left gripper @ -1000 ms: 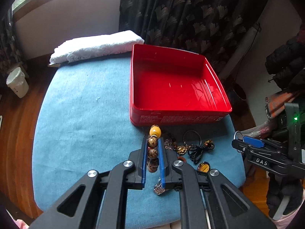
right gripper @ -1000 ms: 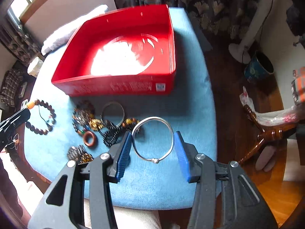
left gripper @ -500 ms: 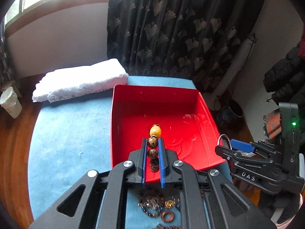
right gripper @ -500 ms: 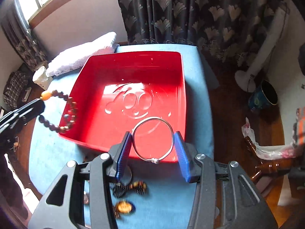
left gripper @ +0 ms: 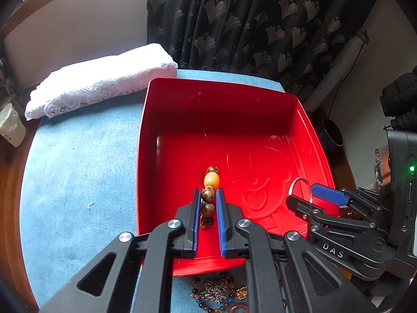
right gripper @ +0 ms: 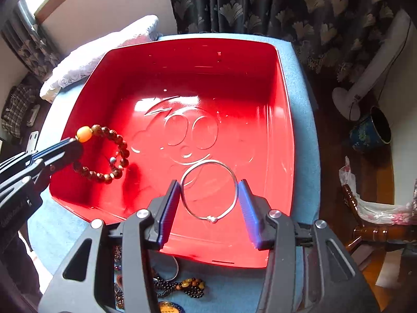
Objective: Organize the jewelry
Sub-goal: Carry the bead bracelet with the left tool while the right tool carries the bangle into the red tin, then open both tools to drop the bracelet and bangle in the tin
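Note:
A red tin [left gripper: 142,156] [right gripper: 285,104] lies open on the blue-covered table. My left gripper [left gripper: 208,193] [right gripper: 65,146] is shut on a brown beaded bracelet [left gripper: 211,180] with one amber bead, which hangs just above the tin's floor near its left side [right gripper: 122,154]. My right gripper [right gripper: 209,185] [left gripper: 302,193] hovers over the tin's near right part. A thin silver bangle [right gripper: 213,219] [left gripper: 299,180] spans its jaws. The jaws are opening, and the bangle's sides still meet both blue pads.
A pile of loose jewelry [left gripper: 219,289] [right gripper: 182,287] lies on the blue cloth [left gripper: 78,182] in front of the tin. A folded white lace cloth [left gripper: 99,78] sits at the back left. A dark curtain hangs behind; a fan stand and pot [right gripper: 370,127] are on the floor at right.
Both grippers have moved from above the jewelry pile forward over the red tin and lower into it, each carrying its piece. The beaded bracelet now hangs close to the tin's floor.

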`<act>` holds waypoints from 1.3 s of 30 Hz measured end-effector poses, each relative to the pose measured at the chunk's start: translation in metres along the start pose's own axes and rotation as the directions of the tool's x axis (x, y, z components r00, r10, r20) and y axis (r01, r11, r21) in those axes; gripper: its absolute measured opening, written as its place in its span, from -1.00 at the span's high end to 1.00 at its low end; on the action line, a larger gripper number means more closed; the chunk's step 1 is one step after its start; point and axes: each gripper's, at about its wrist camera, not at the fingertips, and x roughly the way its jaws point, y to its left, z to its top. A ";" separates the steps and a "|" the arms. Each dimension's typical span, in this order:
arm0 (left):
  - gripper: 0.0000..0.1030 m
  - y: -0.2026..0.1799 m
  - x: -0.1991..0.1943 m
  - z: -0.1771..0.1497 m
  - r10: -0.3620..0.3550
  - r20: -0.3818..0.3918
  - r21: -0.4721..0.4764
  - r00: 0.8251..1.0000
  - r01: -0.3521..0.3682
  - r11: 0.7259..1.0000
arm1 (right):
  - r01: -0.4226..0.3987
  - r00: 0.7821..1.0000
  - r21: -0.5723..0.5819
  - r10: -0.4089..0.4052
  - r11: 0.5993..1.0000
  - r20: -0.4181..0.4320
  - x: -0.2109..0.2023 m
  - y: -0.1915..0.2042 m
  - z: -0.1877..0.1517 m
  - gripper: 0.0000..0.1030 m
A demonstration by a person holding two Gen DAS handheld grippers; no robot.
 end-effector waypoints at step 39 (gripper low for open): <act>0.14 0.011 -0.050 -0.165 0.090 -0.156 0.054 0.984 -0.082 0.995 | -0.104 0.985 0.147 0.122 0.984 -0.122 -0.040 0.001 -0.172 0.05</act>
